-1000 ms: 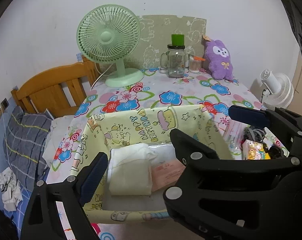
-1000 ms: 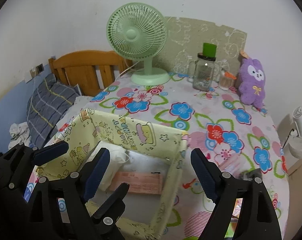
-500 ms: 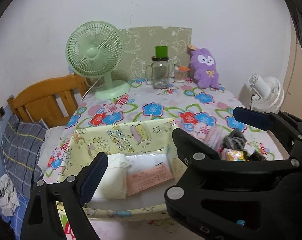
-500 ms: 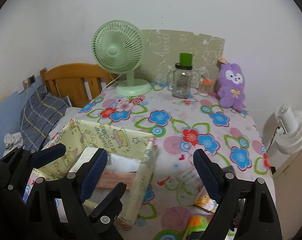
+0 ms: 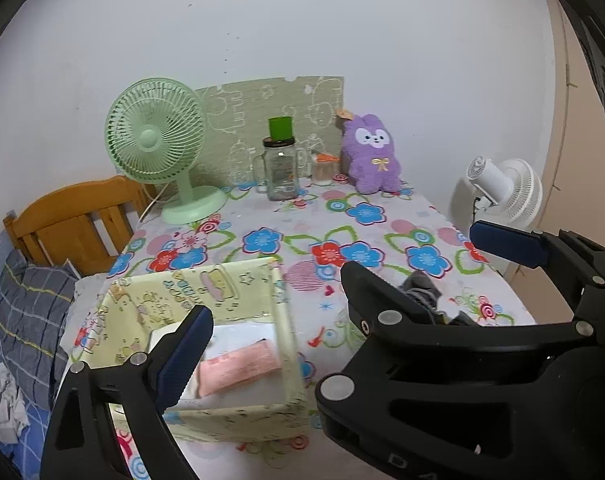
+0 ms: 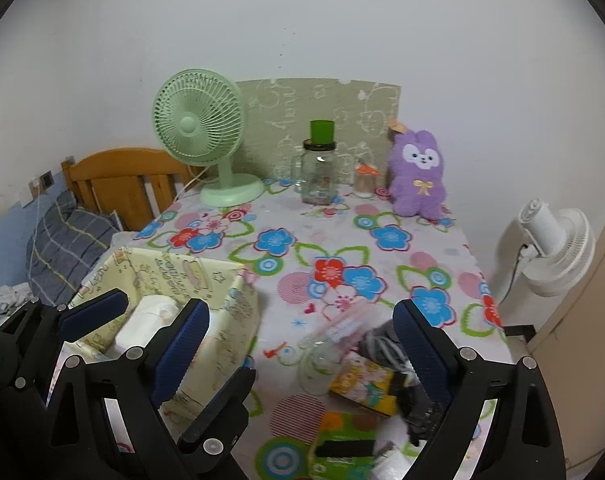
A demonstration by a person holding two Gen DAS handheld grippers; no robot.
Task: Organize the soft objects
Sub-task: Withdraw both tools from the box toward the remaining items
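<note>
- Left wrist view: the left gripper stands with its jaws wide and nothing between the pads; one blue pad shows low on the left, the other far out on the right, above the table edge.
- Below it sits the yellow fabric box, open at the top, on the flowered tablecloth. Inside lie a folded white cloth and a pink folded cloth, side by side and touching.
- Right of the box, partly behind the black gripper frame, a dark grey soft item rests on the table.
- At the back stand a green fan, a glass jar and a purple plush toy (against the wall).
- Right wrist view: the right gripper has just been opening and its jaws are spread wide, empty; no pad touches anything.
- Under and between its fingers lies a loose pile: a clear plastic bag, a grey-and-white soft item and a yellow printed packet, near the table's front right corner.
- The yellow box is left of that pile, apart from it, with a white bundle inside.
</note>
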